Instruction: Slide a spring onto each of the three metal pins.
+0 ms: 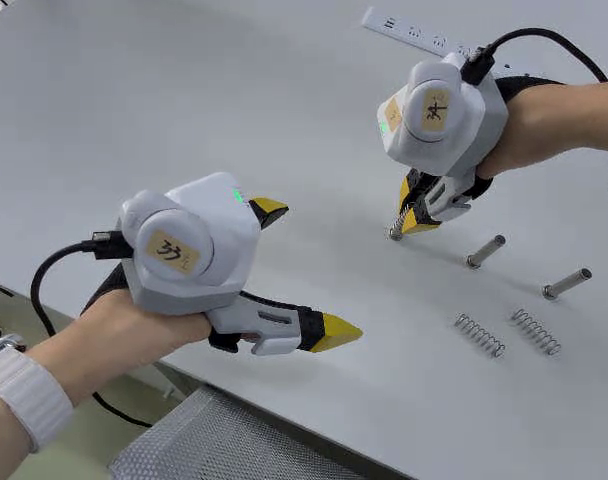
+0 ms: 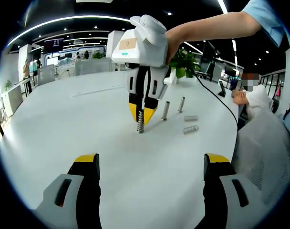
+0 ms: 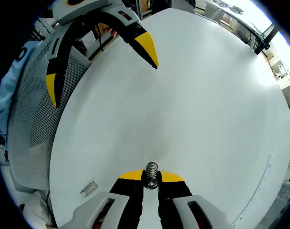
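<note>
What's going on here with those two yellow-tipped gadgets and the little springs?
A person works at a white table with a hand-held gripper in each hand. The right hand-held gripper is shut on a spring, whose lower end is at the table. The left hand-held gripper is open and holds nothing. Two pins and two loose springs lie on the table, not yet joined.

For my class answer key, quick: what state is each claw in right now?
Left claw: open, holding nothing.
Right claw: closed on a spring, whose lower end touches the table.
</note>
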A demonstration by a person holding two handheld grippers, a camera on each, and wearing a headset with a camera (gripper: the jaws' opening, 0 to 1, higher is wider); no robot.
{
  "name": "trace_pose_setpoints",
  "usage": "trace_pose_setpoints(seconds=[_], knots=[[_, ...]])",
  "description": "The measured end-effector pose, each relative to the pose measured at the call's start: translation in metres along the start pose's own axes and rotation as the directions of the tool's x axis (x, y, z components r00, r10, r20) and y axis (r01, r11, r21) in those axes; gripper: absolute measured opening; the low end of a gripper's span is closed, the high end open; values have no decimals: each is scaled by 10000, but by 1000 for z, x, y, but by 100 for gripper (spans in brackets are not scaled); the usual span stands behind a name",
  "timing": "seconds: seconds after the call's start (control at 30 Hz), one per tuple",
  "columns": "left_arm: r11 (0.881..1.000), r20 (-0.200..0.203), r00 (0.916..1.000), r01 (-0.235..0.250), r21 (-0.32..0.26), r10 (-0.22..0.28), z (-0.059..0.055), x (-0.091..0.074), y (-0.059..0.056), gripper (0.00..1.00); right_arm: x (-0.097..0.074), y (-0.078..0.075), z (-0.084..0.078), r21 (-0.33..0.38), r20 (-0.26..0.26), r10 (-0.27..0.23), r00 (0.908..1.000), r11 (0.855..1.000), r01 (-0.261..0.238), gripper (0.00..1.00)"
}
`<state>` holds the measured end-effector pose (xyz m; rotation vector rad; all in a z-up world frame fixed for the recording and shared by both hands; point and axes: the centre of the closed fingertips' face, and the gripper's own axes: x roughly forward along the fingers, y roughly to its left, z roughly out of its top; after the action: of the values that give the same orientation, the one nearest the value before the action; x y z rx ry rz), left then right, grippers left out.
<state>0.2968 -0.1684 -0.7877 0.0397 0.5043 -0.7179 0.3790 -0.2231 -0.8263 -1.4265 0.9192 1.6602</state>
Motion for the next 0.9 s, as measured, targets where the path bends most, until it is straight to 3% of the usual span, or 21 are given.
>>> trace_pose_setpoints(seconds=[0.33,0.9], knots=[[10000,3,10000,-26,-11,26,-1,-1,0,88,5,3,-1,83,-20,8,10000,10000,-8,8],[10000,-10,10000,-79,9,79,0,-5,0,88,10,-4,-3,116,-74,80,9999,9999,-79,8]])
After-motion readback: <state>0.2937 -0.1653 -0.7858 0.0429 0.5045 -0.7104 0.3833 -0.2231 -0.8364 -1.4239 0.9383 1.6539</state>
